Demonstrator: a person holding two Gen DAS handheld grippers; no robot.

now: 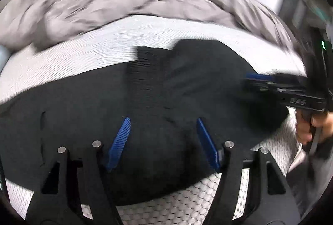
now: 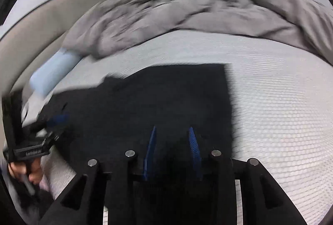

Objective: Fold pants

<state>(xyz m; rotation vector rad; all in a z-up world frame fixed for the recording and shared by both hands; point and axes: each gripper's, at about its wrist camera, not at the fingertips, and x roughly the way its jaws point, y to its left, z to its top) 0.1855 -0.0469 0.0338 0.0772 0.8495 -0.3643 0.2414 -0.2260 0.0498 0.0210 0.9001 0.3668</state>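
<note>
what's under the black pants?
The black pants lie on the white textured mattress, which shows around their edges. Anything directly beneath the fabric is covered and cannot be seen.

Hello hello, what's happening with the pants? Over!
Left gripper open, right gripper open, both empty. Black pants partly folded on bed. Gray blanket behind, clear.

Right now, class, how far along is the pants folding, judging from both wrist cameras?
Done: the black pants lie on the white mattress, one part already doubled over. In hand: nothing; the left gripper and right gripper hover open above the cloth. Left: likely another fold, since the pants are spread wide.
</note>
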